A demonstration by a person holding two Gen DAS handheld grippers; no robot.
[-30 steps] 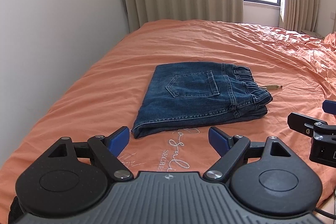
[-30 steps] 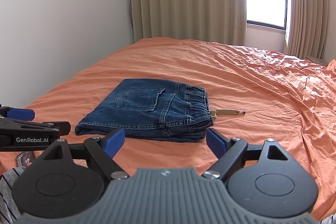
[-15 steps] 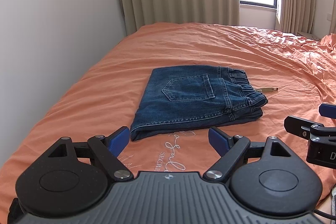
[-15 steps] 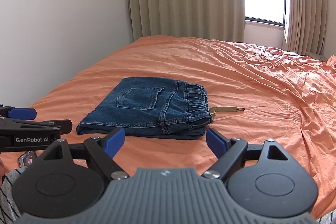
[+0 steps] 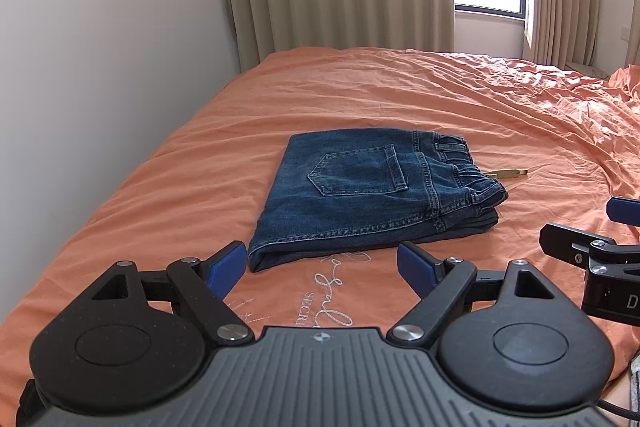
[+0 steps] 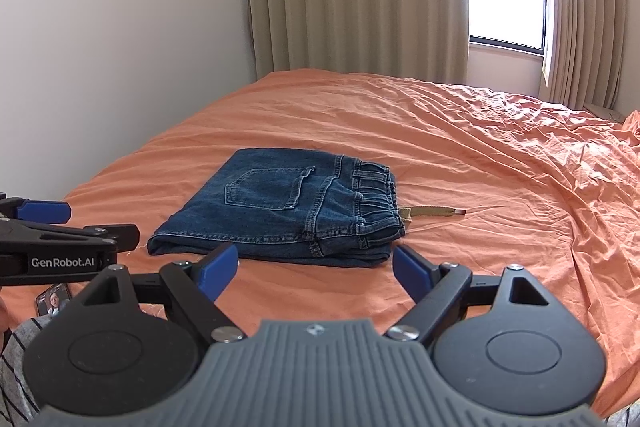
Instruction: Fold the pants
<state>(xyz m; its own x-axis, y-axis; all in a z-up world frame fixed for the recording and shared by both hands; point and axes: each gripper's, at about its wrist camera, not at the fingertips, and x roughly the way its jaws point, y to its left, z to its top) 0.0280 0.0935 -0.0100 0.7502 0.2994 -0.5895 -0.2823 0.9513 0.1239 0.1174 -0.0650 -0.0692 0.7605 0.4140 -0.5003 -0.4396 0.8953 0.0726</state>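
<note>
Orange bed holds folded jeans, drawstring mostly hidden; both grippers' fingers apart.

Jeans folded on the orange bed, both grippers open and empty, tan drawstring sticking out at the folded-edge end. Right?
Not quite. The tan drawstring sticks out at the waistband end of the jeans, not the folded-edge end; the right wrist view shows it best. The rest holds: the jeans lie folded on the orange bed, and the left gripper and right gripper are both open and empty.
</note>
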